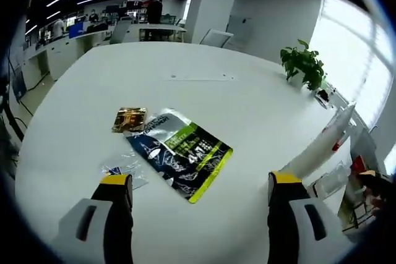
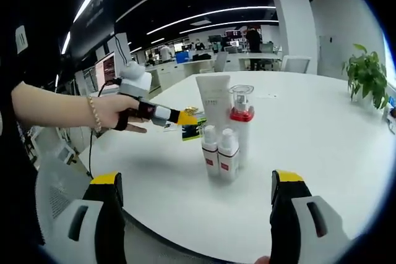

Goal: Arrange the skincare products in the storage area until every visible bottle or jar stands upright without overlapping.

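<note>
Four skincare items stand upright in a tight touching cluster on the white table [image 2: 322, 153]: white tube [image 2: 213, 100], clear pump bottle [image 2: 241, 119], two small white bottles [image 2: 221, 153]. Risk: any nudge into that cluster could topple them all. Right gripper [image 2: 195, 211] is wide open, empty, cluster at 12 o'clock, apart from it. Left gripper [image 1: 199, 205] is wide open, empty, hovering; dark-green pouch [image 1: 179, 153] lies flat at 12 o'clock, gold sachet [image 1: 129, 119] at 11, clear wrapper [image 1: 127, 168] by its left jaw.
</note>
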`<action>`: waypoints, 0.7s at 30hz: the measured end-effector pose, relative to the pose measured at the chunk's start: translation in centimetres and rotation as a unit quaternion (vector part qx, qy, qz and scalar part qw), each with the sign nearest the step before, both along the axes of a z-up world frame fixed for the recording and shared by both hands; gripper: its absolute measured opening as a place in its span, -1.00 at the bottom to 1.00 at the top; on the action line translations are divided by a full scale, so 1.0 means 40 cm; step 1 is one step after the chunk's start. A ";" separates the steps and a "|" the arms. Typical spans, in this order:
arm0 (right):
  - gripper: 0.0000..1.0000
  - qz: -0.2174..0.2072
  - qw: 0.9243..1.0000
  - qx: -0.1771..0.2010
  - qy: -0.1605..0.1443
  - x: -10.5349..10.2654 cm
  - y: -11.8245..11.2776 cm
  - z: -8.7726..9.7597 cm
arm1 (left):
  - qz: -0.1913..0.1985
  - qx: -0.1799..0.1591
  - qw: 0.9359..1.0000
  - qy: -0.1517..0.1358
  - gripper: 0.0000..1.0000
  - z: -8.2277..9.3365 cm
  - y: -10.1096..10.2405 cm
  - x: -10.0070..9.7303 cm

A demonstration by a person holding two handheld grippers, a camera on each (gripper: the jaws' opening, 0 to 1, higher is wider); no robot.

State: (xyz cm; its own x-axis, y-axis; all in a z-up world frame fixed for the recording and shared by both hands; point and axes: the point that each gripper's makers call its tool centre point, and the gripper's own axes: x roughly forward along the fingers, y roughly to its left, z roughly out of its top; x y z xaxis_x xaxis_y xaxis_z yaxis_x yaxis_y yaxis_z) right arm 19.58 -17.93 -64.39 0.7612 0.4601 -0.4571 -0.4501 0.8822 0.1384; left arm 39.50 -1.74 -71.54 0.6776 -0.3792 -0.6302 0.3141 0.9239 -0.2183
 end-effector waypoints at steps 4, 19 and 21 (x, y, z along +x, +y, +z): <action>0.99 -0.002 1.000 -0.003 0.004 0.002 -0.005 -0.006 | 0.004 0.012 1.000 0.016 0.66 -0.022 -0.024 0.024; 0.99 -0.009 1.000 -0.006 0.015 0.002 -0.012 -0.019 | 0.084 0.025 0.995 0.047 0.65 -0.066 -0.049 0.090; 0.99 -0.012 1.000 -0.006 0.016 0.003 -0.015 -0.020 | 0.090 0.025 0.994 0.052 0.65 -0.071 -0.057 0.097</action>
State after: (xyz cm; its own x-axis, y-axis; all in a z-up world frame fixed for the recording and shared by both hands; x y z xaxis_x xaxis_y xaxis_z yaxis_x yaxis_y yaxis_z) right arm 19.72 -18.53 -65.19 0.7561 0.4373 -0.4869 -0.4250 0.8939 0.1428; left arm 43.38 -4.01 -74.39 0.6619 -0.2240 -0.7154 0.1210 0.9737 -0.1930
